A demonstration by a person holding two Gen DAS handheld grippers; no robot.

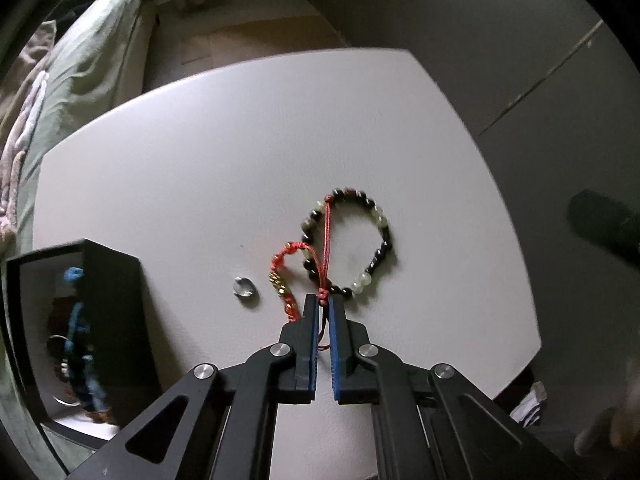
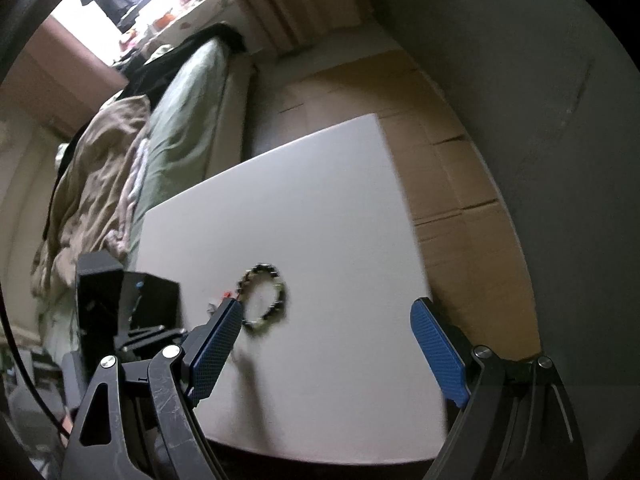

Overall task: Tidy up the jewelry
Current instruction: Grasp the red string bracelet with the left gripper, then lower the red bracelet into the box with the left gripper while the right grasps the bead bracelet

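White square surface (image 1: 240, 152) carrying everything; largest item on it a black open-topped box with pale lining (image 1: 108, 320), at its left edge. Inside, as far as visible: a blue braided cord piece, a metal ring or bangle, some darker beaded bits; rest of contents too dim to sort out.

Next down: round bracelet of dark and pale green beads (image 1: 352, 240), flat on surface right of centre. Probably elastic-strung, so floppy as a loop but hard, smooth, rolling beads; modest weight, not fragile. Best pinched across a single strand of beads, not the whole loop.

Red braided cord bracelet with small gold beads (image 1: 286, 276) lying across the beaded one, tail strands over its left arc. Very light, limp, thin, likely to snag and drag the beads along on lifting. Knot is the only bulky spot, so the sensible grip point.

Small clear ring or stud (image 1: 243, 291) between box and red cord, loose on surface; tiny, hard to pinch.

Left gripper (image 1: 323, 304) jaws closed on red cord at the knot, tips at surface. Right gripper (image 2: 326, 316) jaws wide apart, nothing between, hovering near beaded bracelet.
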